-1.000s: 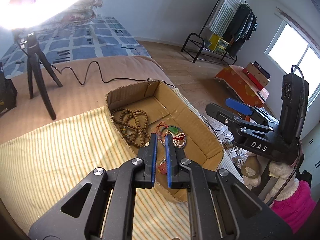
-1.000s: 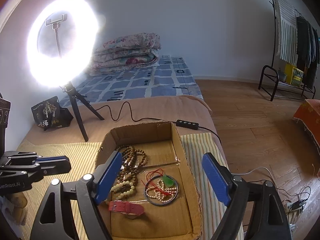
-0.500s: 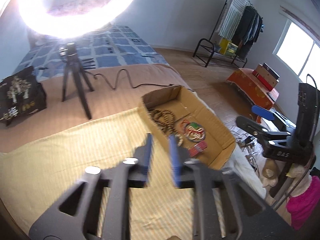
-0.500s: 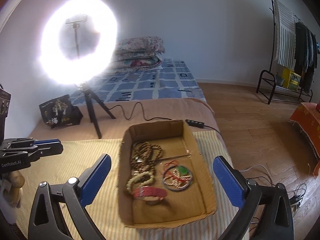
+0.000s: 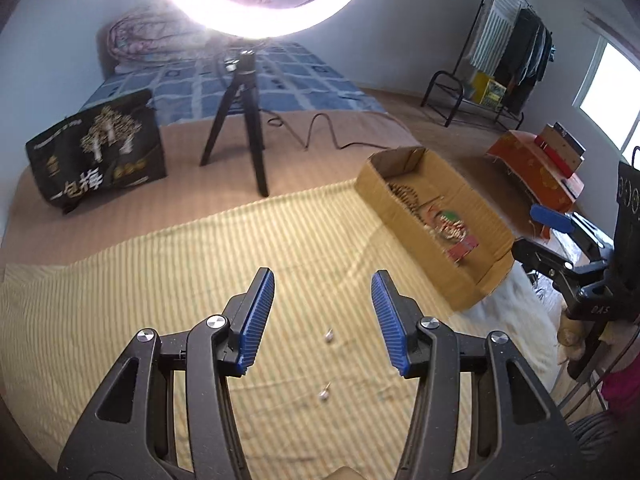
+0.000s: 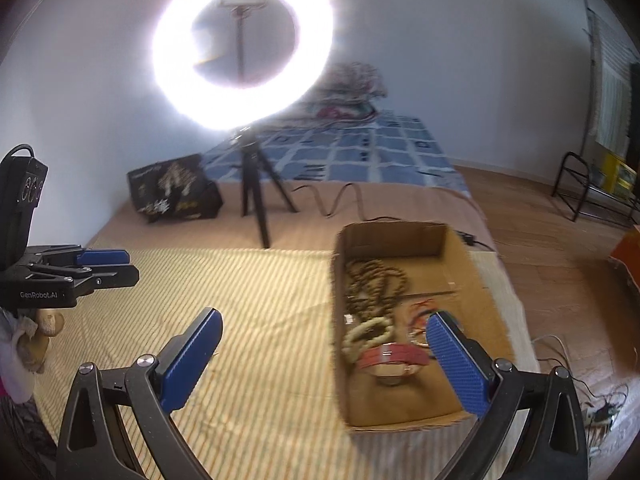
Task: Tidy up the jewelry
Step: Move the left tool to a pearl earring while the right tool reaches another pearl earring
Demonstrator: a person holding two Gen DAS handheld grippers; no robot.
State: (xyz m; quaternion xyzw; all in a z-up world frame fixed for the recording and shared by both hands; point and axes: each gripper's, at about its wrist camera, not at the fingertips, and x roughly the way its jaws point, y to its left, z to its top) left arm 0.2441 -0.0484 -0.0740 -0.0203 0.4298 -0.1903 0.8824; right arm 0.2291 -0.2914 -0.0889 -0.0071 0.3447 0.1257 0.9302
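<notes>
Earrings are judged to be the next pick: two small pale studs lie loose on the striped yellow cloth (image 5: pixel 120 300), one stud (image 5: pixel 329 336) between the fingers of the left gripper (image 5: pixel 323 320) and a second stud (image 5: pixel 322 394) nearer the camera, toward 6 o'clock. The left gripper's jaws have just been opening and stand released, with nothing pressed between the pads. For a clean pick, the fingers should be lowered so that a single stud sits midway between the pads, and closing should be delayed until both tips rest lightly on the cloth; a fold of fabric could otherwise be pinched along with it. The studs are tiny and blurred, so their exact shape cannot be told.

Further toward 2 o'clock in the left view, the cardboard box (image 5: pixel 404 216) is seen on the bed, holding the brown bead strands (image 6: pixel 376 280), a pale bead bracelet (image 6: pixel 366 332) and a red band (image 6: pixel 390 358). The right gripper (image 6: pixel 324 360) is spread wide and empty, its right finger hanging over the box's contents. It is best kept clear of the box rim while the left one works.
</notes>
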